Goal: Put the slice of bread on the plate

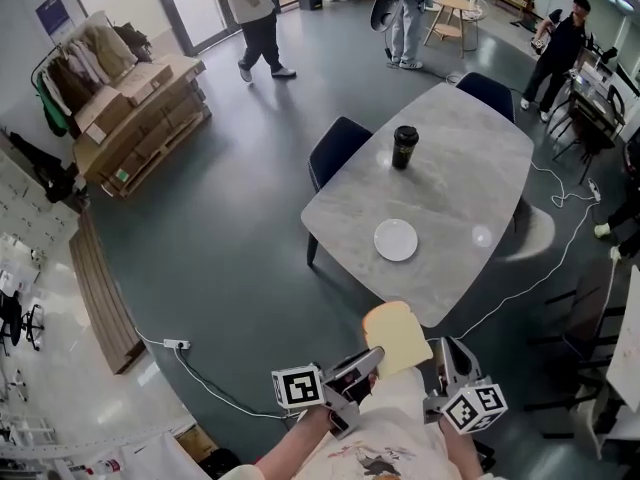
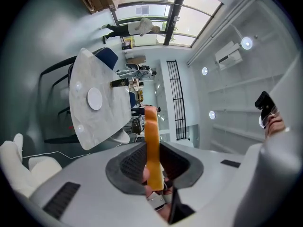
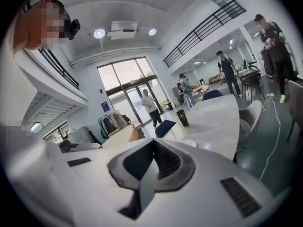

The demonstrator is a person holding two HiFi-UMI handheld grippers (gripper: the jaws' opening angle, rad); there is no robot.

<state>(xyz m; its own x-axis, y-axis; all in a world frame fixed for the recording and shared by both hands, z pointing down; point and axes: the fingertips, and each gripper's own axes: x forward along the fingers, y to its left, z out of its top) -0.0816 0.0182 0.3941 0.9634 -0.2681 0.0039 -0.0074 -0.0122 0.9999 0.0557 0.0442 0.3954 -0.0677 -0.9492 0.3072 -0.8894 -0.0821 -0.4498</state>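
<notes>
A tan slice of bread (image 1: 398, 335) is held up in the air, short of the table's near corner, with my left gripper (image 1: 370, 360) shut on its lower edge. In the left gripper view the bread (image 2: 151, 136) stands edge-on between the jaws of that gripper (image 2: 152, 174). The white plate (image 1: 396, 239) lies bare on the grey marble table (image 1: 450, 168), ahead of the bread, and also shows in the left gripper view (image 2: 95, 99). My right gripper (image 1: 450, 360) hangs beside the bread, jaws together and holding nothing (image 3: 147, 181).
A black cup (image 1: 404, 147) stands on the table beyond the plate. Dark blue chairs (image 1: 335, 148) sit at the table's far sides, a pale chair (image 1: 540, 230) at its right. A cable and power strip (image 1: 176, 345) lie on the floor. Stacked cardboard boxes (image 1: 140, 108) stand far left; people stand further back.
</notes>
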